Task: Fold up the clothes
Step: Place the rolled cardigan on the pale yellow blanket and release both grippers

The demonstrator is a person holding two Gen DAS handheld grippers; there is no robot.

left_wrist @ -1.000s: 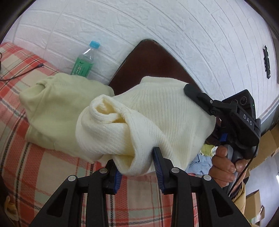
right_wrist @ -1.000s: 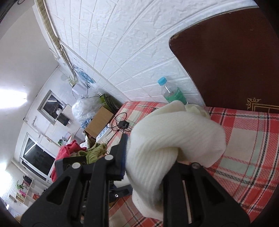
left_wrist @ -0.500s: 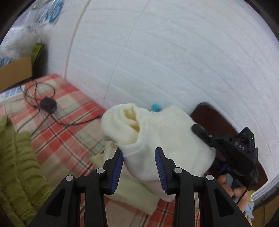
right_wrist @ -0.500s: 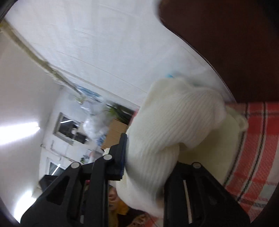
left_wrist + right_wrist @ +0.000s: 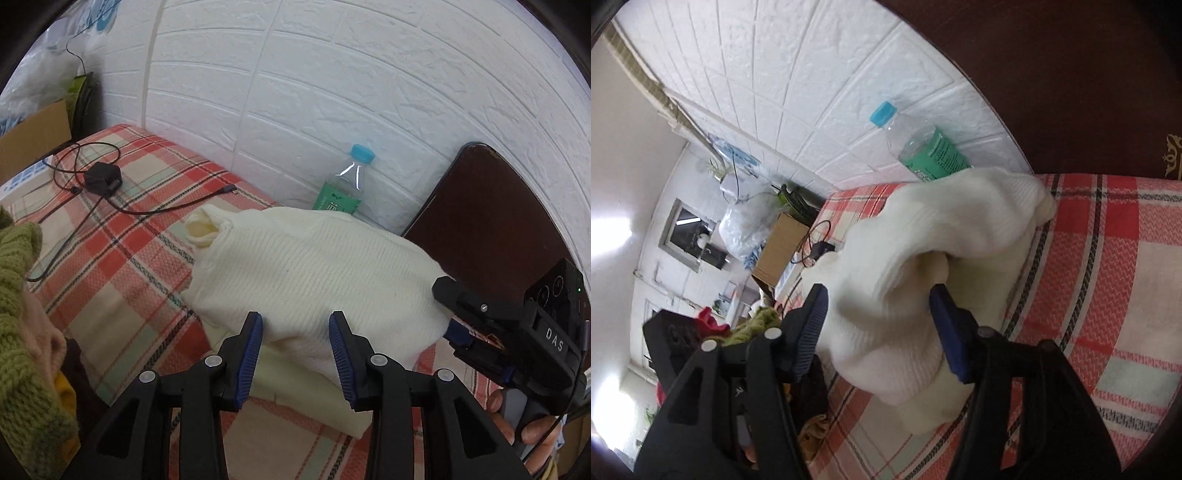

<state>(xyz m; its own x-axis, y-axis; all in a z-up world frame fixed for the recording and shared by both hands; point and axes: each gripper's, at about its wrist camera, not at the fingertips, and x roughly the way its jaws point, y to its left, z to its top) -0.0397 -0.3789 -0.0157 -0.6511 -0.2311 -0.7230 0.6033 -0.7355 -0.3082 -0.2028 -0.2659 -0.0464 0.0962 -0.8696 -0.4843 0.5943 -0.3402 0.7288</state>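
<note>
Resting on your red plaid bedspread (image 5: 122,266), the folded cream ribbed knit sweater (image 5: 310,273) sits between both spread-apart claws, left gripper (image 5: 295,339) and right gripper (image 5: 882,317).

Ribbed matt knit sweater (image 5: 303,273) (cream) on woven plaid bedcover (image 5: 122,266).
</note>
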